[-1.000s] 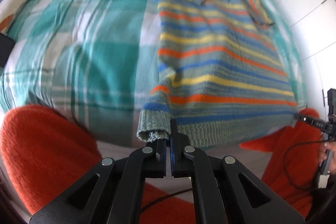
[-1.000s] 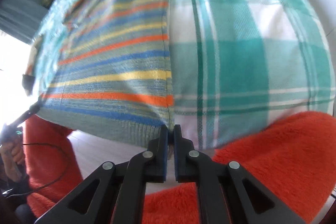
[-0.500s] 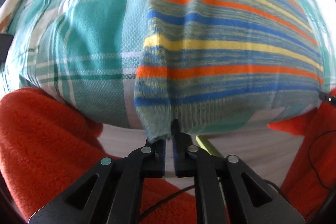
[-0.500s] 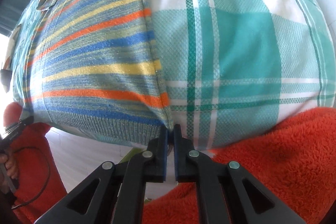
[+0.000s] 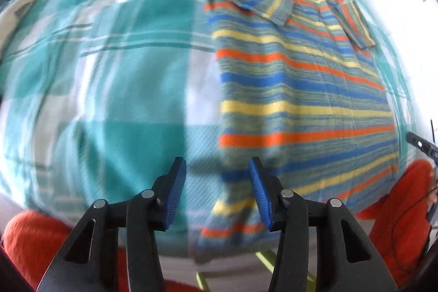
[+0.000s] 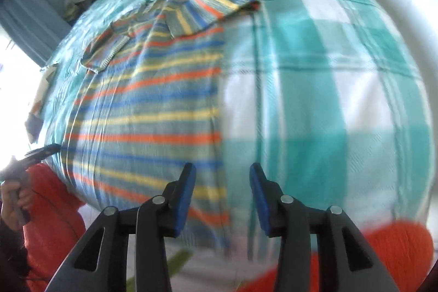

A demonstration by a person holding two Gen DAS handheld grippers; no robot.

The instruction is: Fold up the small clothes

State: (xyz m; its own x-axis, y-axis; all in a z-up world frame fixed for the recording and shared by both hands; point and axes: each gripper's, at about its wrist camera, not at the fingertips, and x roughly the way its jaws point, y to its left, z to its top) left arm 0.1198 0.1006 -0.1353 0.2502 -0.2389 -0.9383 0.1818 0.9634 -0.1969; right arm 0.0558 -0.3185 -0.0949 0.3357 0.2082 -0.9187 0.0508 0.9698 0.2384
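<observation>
— Teal-and-white checked bedding covers the bed [image 5: 115,89]; a white wall stands behind it. Where's the garment?

— Striped sweater [image 5: 295,89] lies flat on the bed, sleeves folded in across the chest at the far end, hem toward me at the near edge of the bed. From my left gripper [image 5: 217,192] the sweater's left side edge runs just past my right-hand finger; from my right gripper [image 6: 222,196] the sweater's right side edge runs up between my fingers.

— And your jaws?

— Both sets stand wide, blue pads showing, nothing in them. Each hangs over a hem corner of the sweater without touching it, as far as I can tell; the frames are blurred there.

— How will it handle?

— I judge it soft and light, a ribbed knit, limp enough to sag wherever I don't support it. It shouldn't slip from rubbery pads, but it will stretch if the two sides are pulled unevenly, and the folded sleeves could slide out of place.

— Where would you take hold?

— At the two hem corners of the sweater, on the ribbed band, pinching both layers together. Then lift evenly and carry the hem toward the collar. One risk: catching the bedding under the sweater along with the knit.
</observation>
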